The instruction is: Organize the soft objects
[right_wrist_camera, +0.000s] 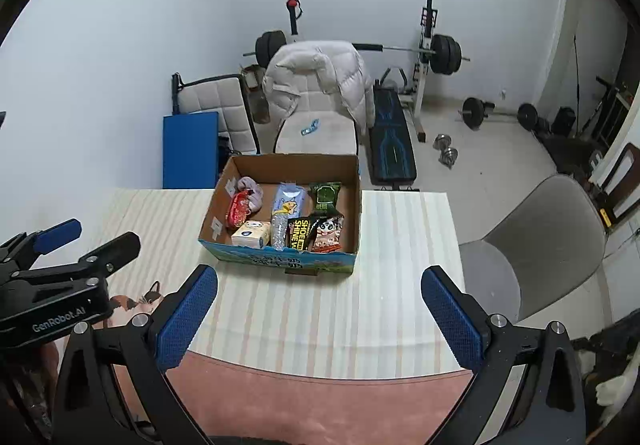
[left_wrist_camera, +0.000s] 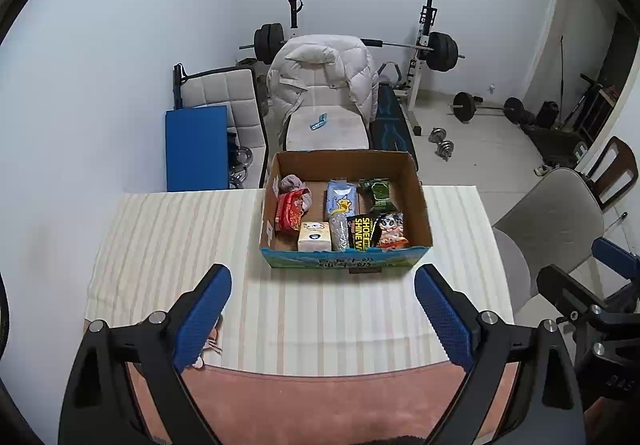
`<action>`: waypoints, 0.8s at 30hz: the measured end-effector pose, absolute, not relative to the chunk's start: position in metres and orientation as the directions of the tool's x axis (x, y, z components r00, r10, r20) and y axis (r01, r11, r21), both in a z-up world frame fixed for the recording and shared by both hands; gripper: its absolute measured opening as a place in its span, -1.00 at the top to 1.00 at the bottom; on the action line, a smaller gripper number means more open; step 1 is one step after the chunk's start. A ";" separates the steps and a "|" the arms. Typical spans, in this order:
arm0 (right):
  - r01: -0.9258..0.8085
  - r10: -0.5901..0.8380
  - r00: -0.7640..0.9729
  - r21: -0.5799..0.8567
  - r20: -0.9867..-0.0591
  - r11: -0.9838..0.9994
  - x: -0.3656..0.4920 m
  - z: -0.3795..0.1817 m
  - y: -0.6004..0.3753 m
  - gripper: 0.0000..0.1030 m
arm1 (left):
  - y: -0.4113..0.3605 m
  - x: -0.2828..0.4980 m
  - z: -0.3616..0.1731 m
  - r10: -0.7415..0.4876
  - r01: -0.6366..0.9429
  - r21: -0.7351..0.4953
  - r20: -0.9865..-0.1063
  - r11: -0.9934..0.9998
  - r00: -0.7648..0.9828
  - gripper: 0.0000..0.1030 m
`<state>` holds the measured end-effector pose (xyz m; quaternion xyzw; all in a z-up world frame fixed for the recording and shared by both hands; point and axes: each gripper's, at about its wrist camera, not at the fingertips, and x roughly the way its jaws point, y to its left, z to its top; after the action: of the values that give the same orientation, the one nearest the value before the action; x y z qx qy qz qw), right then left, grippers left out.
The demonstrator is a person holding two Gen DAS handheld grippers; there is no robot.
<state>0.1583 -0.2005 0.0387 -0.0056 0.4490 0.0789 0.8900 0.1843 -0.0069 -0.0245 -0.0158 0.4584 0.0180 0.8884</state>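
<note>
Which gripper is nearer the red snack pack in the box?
Left, marginally. The left gripper sits slightly right of the red snack pack; the right gripper sits further right. Both open, well short of the box.

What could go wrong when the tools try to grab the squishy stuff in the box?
1. The packets in the cardboard box lie packed side by side, so the left tool might pinch two together, such as the shoe shine pack and the cartoon snack bag.
2. The box sits near the table's far edge; a push might slide it off.
</note>
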 end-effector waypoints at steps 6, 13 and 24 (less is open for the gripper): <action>-0.160 0.135 0.590 0.049 -0.796 0.986 0.132 0.053 -0.202 -1.00 | -0.006 0.161 -0.007 0.009 -0.057 -0.033 -0.796 0.998 0.605 -0.83; -0.128 0.113 0.617 0.042 -0.779 0.991 0.123 0.062 -0.209 -1.00 | -0.005 0.152 -0.002 0.023 -0.070 -0.028 -0.774 0.997 0.632 -0.83; -0.077 0.056 0.675 0.006 -0.736 0.997 0.132 0.073 -0.212 -1.00 | 0.002 0.156 -0.008 0.032 -0.086 -0.030 -0.767 0.996 0.641 -1.00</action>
<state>0.1321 -0.2119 0.0727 -0.0129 0.4017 0.0363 0.9149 0.1559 0.0021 -0.0080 -0.0318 0.4224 0.0327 0.9053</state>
